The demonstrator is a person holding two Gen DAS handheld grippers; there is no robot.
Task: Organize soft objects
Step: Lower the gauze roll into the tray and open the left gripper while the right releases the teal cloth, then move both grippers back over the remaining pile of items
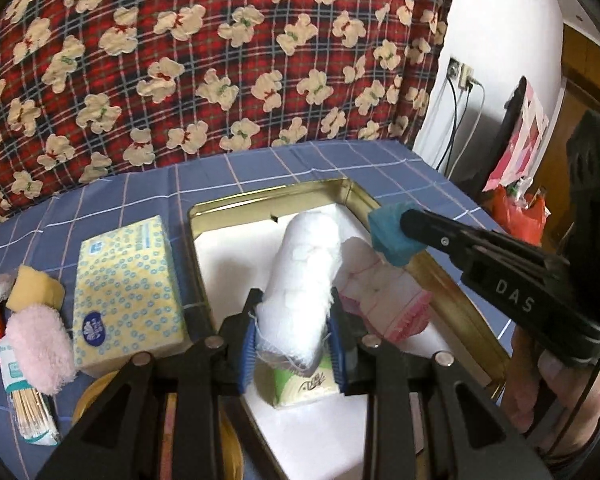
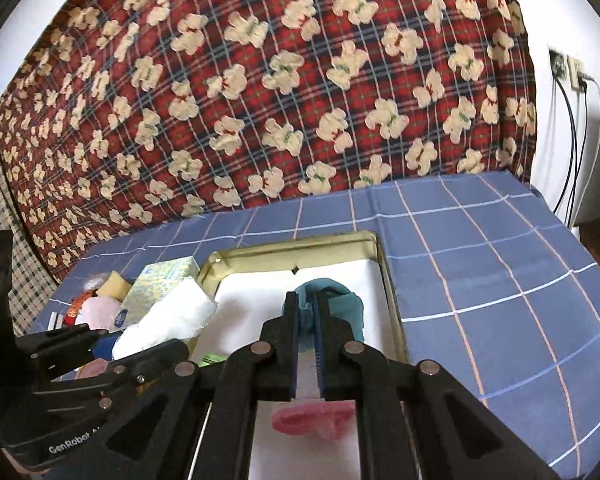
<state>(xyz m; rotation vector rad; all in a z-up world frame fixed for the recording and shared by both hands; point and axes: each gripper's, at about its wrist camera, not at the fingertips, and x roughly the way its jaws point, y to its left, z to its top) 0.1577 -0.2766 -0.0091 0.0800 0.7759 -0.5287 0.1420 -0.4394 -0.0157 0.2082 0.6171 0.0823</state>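
A gold tin box [image 1: 440, 264] with a white lining sits on the blue checked cloth. My left gripper [image 1: 294, 320] is shut on a white gauze roll [image 1: 304, 264] and holds it over the box; the roll also shows in the right wrist view [image 2: 168, 320]. My right gripper [image 2: 308, 304] is shut on a teal sponge [image 2: 340, 304], held above the box's far right side; it shows in the left wrist view [image 1: 392, 236]. A pink-and-white rolled cloth [image 1: 384, 300] and a green tissue pack [image 1: 304, 388] lie inside the box.
Left of the box lie a yellow tissue pack [image 1: 128, 296], a yellow sponge [image 1: 36, 288], a pink fluffy pad [image 1: 40, 344] and a pack of cotton swabs [image 1: 28, 412]. A red bear-print blanket [image 1: 220, 60] rises behind. Cables hang on the wall [image 1: 460, 112] at right.
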